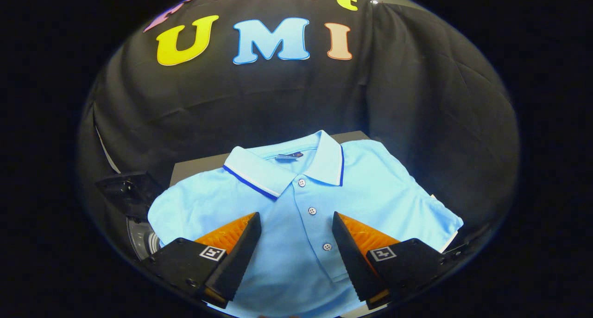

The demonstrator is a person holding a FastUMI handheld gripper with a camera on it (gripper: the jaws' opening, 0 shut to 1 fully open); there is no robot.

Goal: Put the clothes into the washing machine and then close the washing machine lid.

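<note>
Shirt [296,202]: folded flat, collar away from gripper, on dark surface [194,167]; not yet in washer.
Drum-like rim [141,239]: low beside shirt, likely washer; partly hidden.
Gripper [296,234]: fingers spread wide, gripping nothing, straddling placket, apparently for central pinch.

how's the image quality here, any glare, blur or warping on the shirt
Gripper view: the folded light blue polo shirt is brightly lit and slightly washed out, yet sharp, buttons crisp; fisheye bending curves the booth wall; surroundings fall dark; the open gripper hovers over the placket.
</note>
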